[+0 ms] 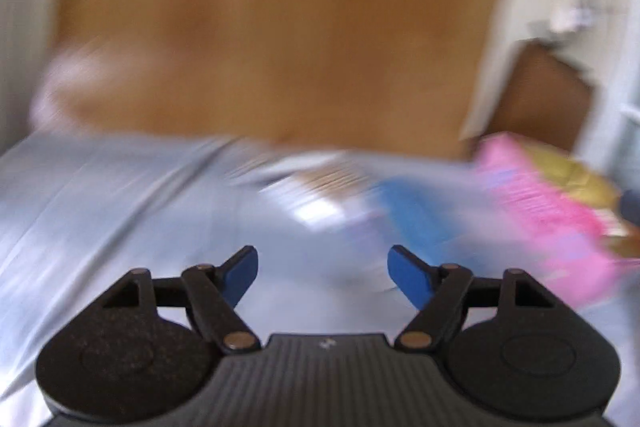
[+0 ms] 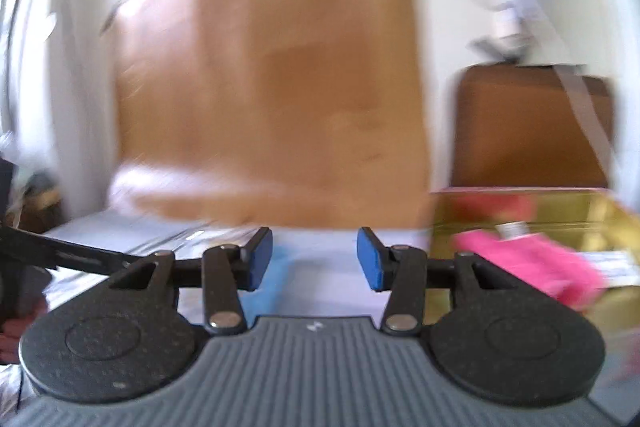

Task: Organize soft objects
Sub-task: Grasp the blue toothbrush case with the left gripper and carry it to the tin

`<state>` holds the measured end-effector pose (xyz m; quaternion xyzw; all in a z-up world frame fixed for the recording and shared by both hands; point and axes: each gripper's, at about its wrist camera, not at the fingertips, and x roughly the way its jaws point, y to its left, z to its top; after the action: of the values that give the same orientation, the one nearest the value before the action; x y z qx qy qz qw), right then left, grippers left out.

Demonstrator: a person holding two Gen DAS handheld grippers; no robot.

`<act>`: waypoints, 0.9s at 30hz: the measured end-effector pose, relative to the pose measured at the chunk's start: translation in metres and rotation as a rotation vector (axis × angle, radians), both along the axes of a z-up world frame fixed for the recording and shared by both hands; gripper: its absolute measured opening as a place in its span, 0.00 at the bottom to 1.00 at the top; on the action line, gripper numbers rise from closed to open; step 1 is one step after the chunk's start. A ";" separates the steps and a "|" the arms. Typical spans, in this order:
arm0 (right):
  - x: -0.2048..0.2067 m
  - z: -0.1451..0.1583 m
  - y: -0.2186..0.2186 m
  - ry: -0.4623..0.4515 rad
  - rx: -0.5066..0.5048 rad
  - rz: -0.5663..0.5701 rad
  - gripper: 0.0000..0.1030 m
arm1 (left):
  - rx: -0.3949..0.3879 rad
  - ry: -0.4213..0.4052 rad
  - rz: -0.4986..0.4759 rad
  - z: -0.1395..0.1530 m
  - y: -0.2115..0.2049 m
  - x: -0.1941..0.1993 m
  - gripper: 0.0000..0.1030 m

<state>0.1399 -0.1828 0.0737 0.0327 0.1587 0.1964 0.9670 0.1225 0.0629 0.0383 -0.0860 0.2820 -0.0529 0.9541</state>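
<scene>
Both views are motion-blurred. My left gripper (image 1: 322, 277) is open and empty above a pale blue bedsheet (image 1: 100, 195). A blue soft item (image 1: 416, 211) lies on the sheet just ahead and right of it. A pink cloth (image 1: 536, 215) hangs over a gold box (image 1: 576, 175) at the right. My right gripper (image 2: 315, 263) is open and empty. In its view the blue item (image 2: 272, 275) sits behind the left finger, and the pink cloth (image 2: 528, 259) drapes over the gold box (image 2: 576, 211) at the right.
A large brown headboard (image 1: 280, 27) stands behind the bed; it also shows in the right wrist view (image 2: 280, 87). A brown cabinet (image 2: 532, 127) stands at the right. A striped item (image 1: 320, 183) lies on the sheet. The other gripper's dark arm (image 2: 60, 251) crosses at the left.
</scene>
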 end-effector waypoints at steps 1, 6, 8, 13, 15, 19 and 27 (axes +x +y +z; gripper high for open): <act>0.008 -0.005 0.016 0.020 -0.017 0.026 0.52 | 0.006 0.036 0.058 -0.013 0.018 -0.001 0.70; 0.066 -0.044 0.077 0.211 -0.043 0.056 0.71 | -0.117 0.102 0.161 -0.051 0.073 -0.011 0.70; 0.084 -0.056 0.093 0.258 -0.073 0.040 0.71 | -0.148 0.084 0.147 -0.051 0.075 -0.014 0.70; 0.085 -0.072 0.099 0.336 -0.107 0.007 0.56 | -0.186 0.068 0.082 -0.045 0.066 -0.018 0.70; 0.065 -0.069 0.085 0.336 -0.099 0.008 0.56 | -0.227 0.072 0.048 -0.041 0.062 -0.024 0.70; 0.010 -0.072 0.057 0.332 -0.082 0.012 0.56 | -0.297 0.109 -0.051 -0.033 0.036 -0.028 0.78; -0.062 -0.083 0.001 0.409 0.227 0.036 0.56 | -0.343 0.295 -0.294 -0.042 -0.066 -0.023 0.76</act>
<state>0.0783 -0.1814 -0.0092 0.1777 0.3288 0.2195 0.9012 0.0997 -0.0028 -0.0034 -0.2111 0.4142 -0.2250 0.8563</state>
